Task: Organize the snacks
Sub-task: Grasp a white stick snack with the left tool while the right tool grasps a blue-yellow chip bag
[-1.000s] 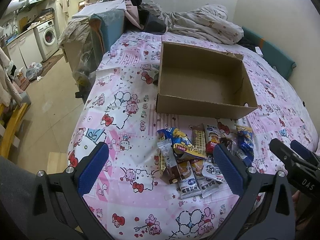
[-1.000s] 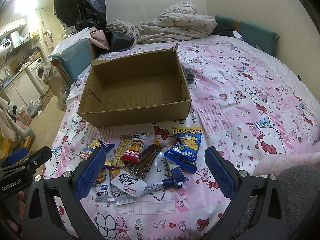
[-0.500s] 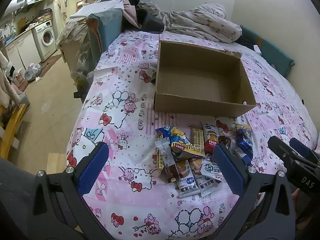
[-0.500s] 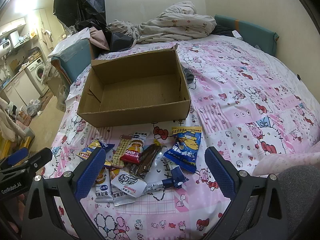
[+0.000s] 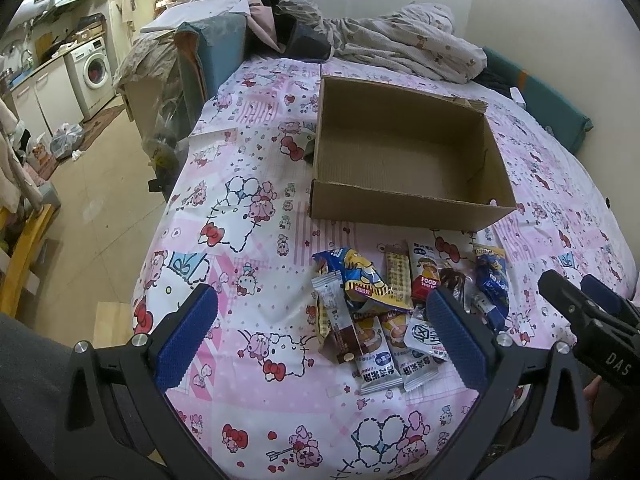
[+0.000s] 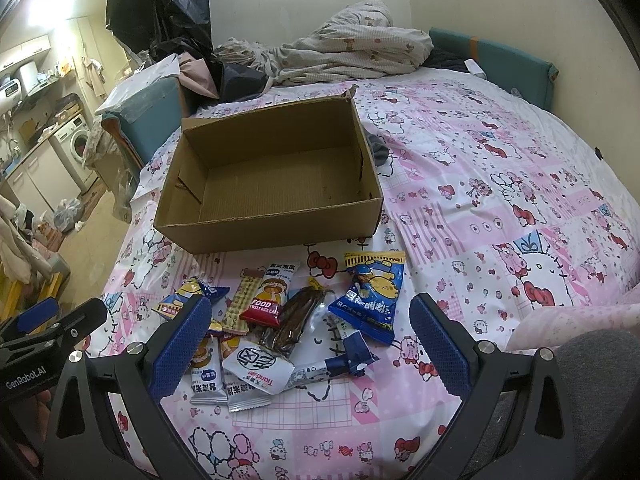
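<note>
Box: cardboard box [image 6: 272, 184], corrugated, rectangular, nothing inside.
Snacks: glossy snack packets [image 6: 292, 320] heaped on bedsheet [image 6: 500, 208], near side of box.
Claws: left gripper [image 5: 324, 336] and right gripper [image 6: 308, 344] both spread wide, holding nothing.

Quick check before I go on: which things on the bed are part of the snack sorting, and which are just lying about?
For the job:
- cardboard box, nothing in it
- snack pile in front of it, including the blue packet and red rice cake packet
- left claw and right claw, both open

Lying about:
- crumpled blanket
- dark cloth beside the box
- washing machine
</note>
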`<state>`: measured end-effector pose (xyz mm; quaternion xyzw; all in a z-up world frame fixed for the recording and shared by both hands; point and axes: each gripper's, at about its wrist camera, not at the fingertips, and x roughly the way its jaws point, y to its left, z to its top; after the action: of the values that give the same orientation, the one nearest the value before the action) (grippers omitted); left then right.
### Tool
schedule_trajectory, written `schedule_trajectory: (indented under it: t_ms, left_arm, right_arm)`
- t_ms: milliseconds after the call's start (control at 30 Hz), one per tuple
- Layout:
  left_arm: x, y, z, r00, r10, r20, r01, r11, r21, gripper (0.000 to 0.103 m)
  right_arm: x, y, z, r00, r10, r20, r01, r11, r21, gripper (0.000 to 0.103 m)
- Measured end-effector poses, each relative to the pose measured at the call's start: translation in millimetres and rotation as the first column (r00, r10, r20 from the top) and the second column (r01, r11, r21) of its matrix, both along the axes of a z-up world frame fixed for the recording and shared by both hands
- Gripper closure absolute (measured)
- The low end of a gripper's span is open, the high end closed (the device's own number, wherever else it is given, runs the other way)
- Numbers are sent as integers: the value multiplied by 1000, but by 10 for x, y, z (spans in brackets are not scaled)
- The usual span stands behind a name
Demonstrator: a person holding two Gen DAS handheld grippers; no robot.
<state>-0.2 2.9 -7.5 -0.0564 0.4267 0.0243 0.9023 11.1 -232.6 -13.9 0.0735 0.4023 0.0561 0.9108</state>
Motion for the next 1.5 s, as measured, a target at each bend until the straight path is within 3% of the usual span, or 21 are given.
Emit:
schedule_trajectory:
  t_ms: [333, 467, 533, 633, 767, 900, 967, 1233, 1333, 1433, 1500]
  left_arm:
    - [105, 211, -92, 995, 64, -72, -67, 996, -50, 0]
    - [207, 346, -248, 983, 80, -165, -101, 987, -125, 0]
    - [286, 422, -422, 965, 81, -251, -131, 973, -190, 0]
    - [380, 446, -645, 939, 64, -337, -149, 961, -233, 14]
    - [440, 326, -819, 920, 15, -391, -120, 962, -245, 41]
    - [466, 191, -825, 921, -35, -388, -69, 965, -251, 49]
    - [478, 195, -812, 923, -38, -383, -62, 967, -246, 58]
    - [477, 281, -944, 905, -4, -425, -100, 970, -222, 68]
    - [513, 182, -868, 921, -28, -389, -62, 975, -215, 68]
    - [613, 38, -885, 921, -52, -386, -23, 982, -189, 68]
    - [674, -46, -940, 917, -62, -393, 0, 988, -157, 74]
  right_arm:
    - [0, 13, -24, 1000, -3, -2, 3, 1000, 4, 1]
    - [-7, 16, -36, 1000, -4, -7, 4, 1000, 12, 1]
    - [-7, 15, -43, 1000, -8, -13, 8, 1000, 17, 1]
    - [8, -3, -66, 999, -13, -37, 14, 999, 31, 1]
    - [28, -40, -93, 998, -23, -57, 25, 999, 42, 1]
    - [71, -122, -132, 995, -38, -91, 44, 996, 73, 1]
    - [93, -159, -154, 993, -45, -108, 55, 995, 89, 1]
    - [138, -203, -217, 987, -50, -152, 70, 989, 127, 1]
    - [157, -195, -230, 986, -40, -161, 61, 990, 129, 1]
    - [172, -222, -253, 985, -45, -168, 69, 988, 138, 1]
    - [187, -229, -271, 983, -46, -179, 72, 987, 143, 2]
